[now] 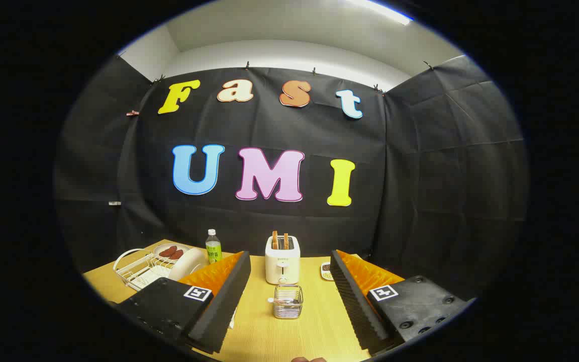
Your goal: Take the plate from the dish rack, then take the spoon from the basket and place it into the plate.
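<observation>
1. Held above the bench [264, 332], the claw [289, 289] is released, its two fingers spread wide with nothing between the pads
2. Just ahead of the fingers, in the gap between them, stands a small wire basket [288, 301] with the spoon [278, 300] lying in it, handle end poking out to the left
3. Beyond the basket sits a white toaster [282, 260] with two slices of toast [280, 240] standing in its slots
4. Off to the left, behind the left finger, a white wire dish rack [136, 269] holds the pale plate [186, 264] upright on its edge
5. Behind the rack lies a dish of reddish food [170, 251], and a green-labelled bottle [213, 247] stands beside it
6. Near the right finger's far end a small patterned object [325, 270] is partly hidden; I cannot tell what it is
</observation>
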Demonstrator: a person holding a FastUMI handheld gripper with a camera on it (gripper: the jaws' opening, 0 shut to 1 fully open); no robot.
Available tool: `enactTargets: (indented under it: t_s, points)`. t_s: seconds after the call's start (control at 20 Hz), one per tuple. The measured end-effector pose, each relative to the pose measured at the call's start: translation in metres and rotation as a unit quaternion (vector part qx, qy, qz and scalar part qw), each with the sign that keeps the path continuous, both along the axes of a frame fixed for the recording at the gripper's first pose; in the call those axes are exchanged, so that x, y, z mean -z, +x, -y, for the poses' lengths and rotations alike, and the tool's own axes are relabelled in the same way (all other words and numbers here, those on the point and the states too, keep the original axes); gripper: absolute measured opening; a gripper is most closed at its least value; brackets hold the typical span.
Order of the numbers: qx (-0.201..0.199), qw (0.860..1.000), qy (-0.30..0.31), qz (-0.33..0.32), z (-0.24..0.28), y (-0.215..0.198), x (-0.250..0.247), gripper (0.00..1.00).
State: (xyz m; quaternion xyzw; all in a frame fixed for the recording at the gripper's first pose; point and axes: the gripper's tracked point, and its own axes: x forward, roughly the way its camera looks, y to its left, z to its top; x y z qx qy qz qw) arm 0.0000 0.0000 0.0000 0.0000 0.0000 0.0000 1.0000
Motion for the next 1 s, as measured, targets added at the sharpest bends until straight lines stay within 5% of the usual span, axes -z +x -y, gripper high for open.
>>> enactTargets:
  t_s: [1.0]
  points:
    - [-0.049,0.998,0.014,-0.024,-0.025,0.011,0.010,0.98]
